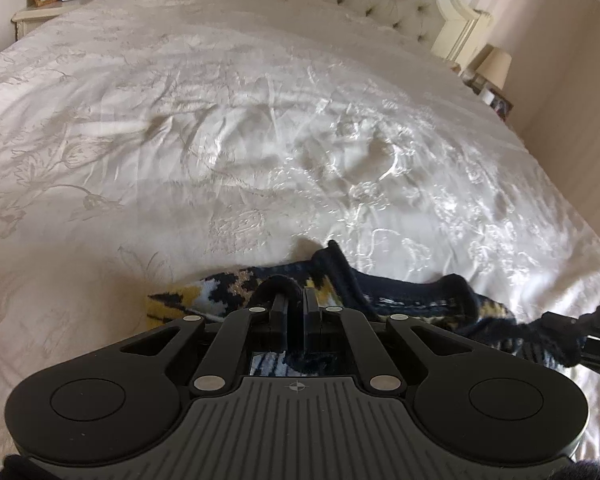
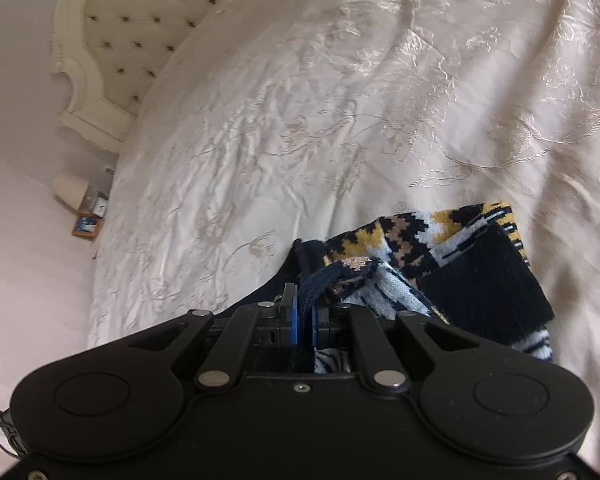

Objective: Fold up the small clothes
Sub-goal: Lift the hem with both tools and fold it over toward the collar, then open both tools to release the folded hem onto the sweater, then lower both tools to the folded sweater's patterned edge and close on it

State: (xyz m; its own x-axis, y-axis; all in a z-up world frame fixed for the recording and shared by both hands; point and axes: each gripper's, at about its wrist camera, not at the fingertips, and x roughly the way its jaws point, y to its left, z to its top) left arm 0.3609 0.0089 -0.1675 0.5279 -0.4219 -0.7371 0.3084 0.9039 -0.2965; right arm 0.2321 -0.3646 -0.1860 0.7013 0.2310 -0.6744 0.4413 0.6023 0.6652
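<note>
Both claws, left claw [image 1: 295,300] and right claw [image 2: 303,300], are pinched shut on the patterned knit garment [image 2: 440,248] over the bedspread [image 1: 260,140].

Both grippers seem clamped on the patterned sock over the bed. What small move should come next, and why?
Probably lower both ends onto the bedspread and lay the sock flat. The left gripper and right gripper each pinch a dark edge of it, and it lies bunched and twisted between them, not yet spread for a fold.
</note>
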